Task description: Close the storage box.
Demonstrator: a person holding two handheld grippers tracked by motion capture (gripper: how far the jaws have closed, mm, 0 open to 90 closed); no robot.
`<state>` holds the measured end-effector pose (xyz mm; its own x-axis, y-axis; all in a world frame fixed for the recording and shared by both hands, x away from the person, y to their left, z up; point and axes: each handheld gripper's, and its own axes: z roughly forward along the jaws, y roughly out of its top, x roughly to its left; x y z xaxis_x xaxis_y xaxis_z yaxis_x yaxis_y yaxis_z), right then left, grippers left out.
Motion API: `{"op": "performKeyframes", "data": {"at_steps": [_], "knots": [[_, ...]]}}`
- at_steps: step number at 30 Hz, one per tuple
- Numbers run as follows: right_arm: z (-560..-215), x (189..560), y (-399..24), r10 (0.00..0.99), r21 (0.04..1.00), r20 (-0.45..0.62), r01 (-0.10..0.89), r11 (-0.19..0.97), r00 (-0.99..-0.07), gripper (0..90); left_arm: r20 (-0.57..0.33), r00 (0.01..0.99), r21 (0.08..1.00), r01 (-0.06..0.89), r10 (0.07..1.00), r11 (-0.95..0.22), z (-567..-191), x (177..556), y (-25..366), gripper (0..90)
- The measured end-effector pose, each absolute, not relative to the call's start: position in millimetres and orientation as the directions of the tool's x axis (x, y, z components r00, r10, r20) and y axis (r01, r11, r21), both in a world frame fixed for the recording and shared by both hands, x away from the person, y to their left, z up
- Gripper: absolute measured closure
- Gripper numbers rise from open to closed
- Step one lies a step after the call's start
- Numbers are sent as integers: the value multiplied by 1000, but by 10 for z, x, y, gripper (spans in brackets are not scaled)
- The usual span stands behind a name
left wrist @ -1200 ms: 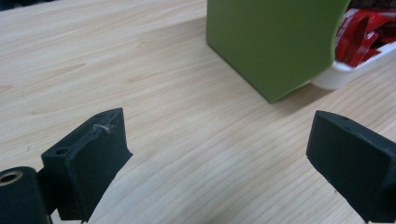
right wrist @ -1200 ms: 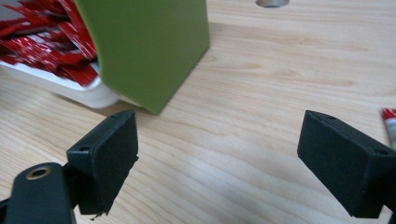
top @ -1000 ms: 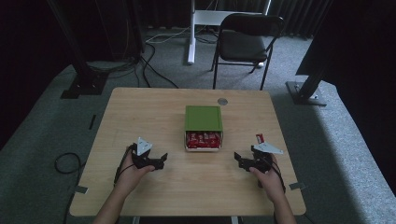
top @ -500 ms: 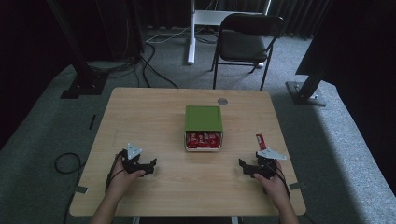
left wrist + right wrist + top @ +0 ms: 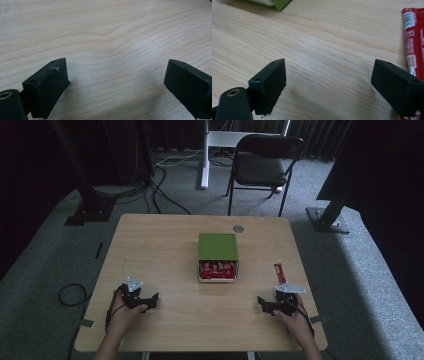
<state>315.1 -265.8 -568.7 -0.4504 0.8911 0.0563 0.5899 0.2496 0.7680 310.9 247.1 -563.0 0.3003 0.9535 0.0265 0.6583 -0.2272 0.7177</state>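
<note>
A green box [image 5: 217,246] sits at the table's middle, its near side open on a row of red packets [image 5: 217,269]. One red stick packet [image 5: 278,272] lies loose to the right; in the right gripper view the same stick packet [image 5: 412,42] runs beside the right jaw. My left gripper [image 5: 146,301] rests near the front left edge, open over bare wood [image 5: 115,72]. My right gripper [image 5: 267,306] is near the front right edge, just short of the stick packet, open with nothing between its jaws [image 5: 329,72]. A corner of the green box [image 5: 275,4] shows at the top.
The wooden table [image 5: 160,245] has a small round metal disc [image 5: 238,228] at the back. Behind the table stand a black folding chair [image 5: 265,167] and a white desk leg [image 5: 205,155]; cables lie on the grey carpet.
Both grippers have drawn back toward the table's near edge, away from the box; the left one also shifted left. Both stay open and hold nothing.
</note>
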Motion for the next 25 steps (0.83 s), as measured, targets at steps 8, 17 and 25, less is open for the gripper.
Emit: {"op": "performKeyframes", "data": {"at_steps": [8,17,25], "knots": [[-5700,3161,-2646,888,743,39,608,280,-457,124,24,290,700,678,957,-223,-5639,3098,2487,60],[-5705,3158,-2607,883,734,2,600,317,-469,121,23,279,702,680,960,-214,-5641,3084,2485,60],[-5705,3159,-2608,883,734,3,601,316,-469,120,23,274,702,681,962,-211,-5641,3085,2489,59]]}}
